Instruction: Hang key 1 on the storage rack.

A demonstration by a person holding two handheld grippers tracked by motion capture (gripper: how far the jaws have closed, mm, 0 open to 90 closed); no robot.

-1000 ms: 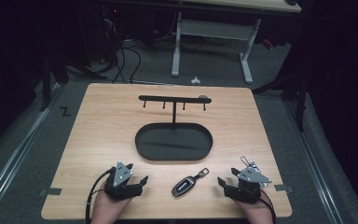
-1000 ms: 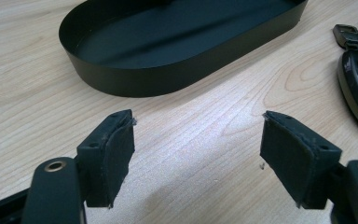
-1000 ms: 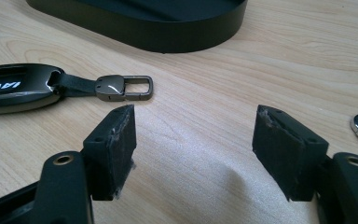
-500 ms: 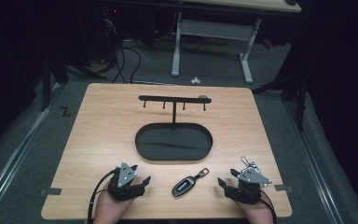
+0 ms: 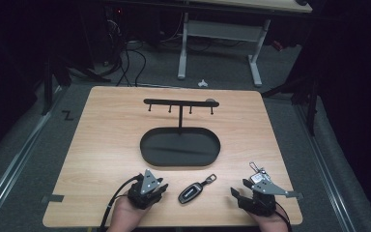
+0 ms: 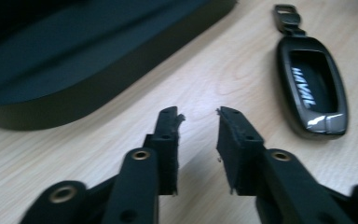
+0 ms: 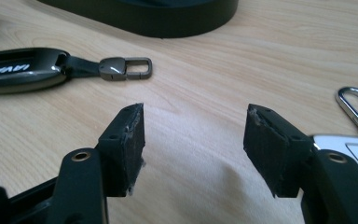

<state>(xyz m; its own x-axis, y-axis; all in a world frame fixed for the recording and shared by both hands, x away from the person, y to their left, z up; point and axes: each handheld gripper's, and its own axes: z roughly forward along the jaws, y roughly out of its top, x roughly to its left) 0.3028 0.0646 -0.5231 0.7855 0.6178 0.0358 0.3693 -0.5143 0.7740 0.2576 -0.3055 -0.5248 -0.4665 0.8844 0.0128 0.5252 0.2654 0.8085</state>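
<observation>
While the left gripper (image 5: 149, 192) and right gripper (image 5: 251, 197) rest with jaws spread and empty, the glossy black plastic car key fob (image 5: 189, 194) lies between them on the wooden table (image 5: 106, 145), seemingly light, rigid, slippery, best pinched across its narrow sides.

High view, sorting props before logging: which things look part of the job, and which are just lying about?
Likely the job:
black key fob
silver key set
hook stand with oval tray
both tongs, open: left, right

Lying about:
small white object on floor
floor cables
</observation>
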